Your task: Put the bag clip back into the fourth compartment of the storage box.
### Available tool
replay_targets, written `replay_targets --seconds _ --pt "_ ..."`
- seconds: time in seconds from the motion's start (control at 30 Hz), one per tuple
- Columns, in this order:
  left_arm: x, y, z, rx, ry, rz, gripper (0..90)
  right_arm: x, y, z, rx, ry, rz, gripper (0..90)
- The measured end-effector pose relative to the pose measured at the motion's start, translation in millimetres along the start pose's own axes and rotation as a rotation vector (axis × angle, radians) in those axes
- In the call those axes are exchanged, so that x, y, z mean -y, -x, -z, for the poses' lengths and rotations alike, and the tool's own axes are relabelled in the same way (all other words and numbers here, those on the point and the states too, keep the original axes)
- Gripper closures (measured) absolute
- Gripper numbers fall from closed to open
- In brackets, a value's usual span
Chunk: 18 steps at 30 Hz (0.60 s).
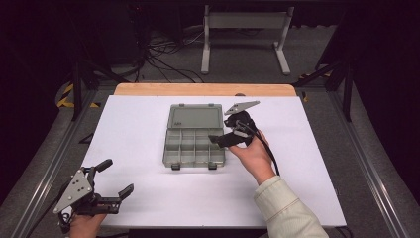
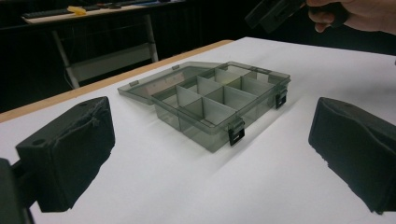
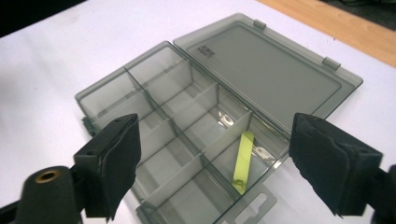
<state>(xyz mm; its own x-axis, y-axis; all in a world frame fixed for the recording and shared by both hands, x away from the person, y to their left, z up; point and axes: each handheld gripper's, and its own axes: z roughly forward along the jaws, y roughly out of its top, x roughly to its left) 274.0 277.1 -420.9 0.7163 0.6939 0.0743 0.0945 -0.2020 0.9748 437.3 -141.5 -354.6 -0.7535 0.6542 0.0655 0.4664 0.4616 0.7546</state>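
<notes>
Here the smoky translucent plastic compartment box (image 1: 194,136) lies open at the centre of the white surface (image 1: 307,163), lid flat at 12 o'clock. The right hand-held gripper (image 1: 225,138) hovers at its 3 o'clock edge, jaws apart and empty, above a thin yellow-green strip (image 3: 243,161) inside one compartment; likely picking it comes next. The left hand-held gripper (image 1: 115,179) waits at 7 o'clock, jaws apart.

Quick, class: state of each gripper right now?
Left gripper: open, holding nothing, near the table's front left corner.
Right gripper: open, empty, above the open smoky-grey plastic compartment box.
</notes>
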Motion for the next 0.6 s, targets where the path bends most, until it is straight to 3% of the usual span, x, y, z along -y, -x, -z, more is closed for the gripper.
replay_targets --seconds 0.23,0.6 --pt "-0.1 0.6 -0.4 0.001 -0.001 0.001 1.1 0.6 -11.5 20.5 -0.003 0.035 0.036 15.2" --pt "-0.2 0.4 -0.4 0.001 0.000 0.003 1.0 10.6 -18.5 44.6 0.000 0.085 0.055 11.3"
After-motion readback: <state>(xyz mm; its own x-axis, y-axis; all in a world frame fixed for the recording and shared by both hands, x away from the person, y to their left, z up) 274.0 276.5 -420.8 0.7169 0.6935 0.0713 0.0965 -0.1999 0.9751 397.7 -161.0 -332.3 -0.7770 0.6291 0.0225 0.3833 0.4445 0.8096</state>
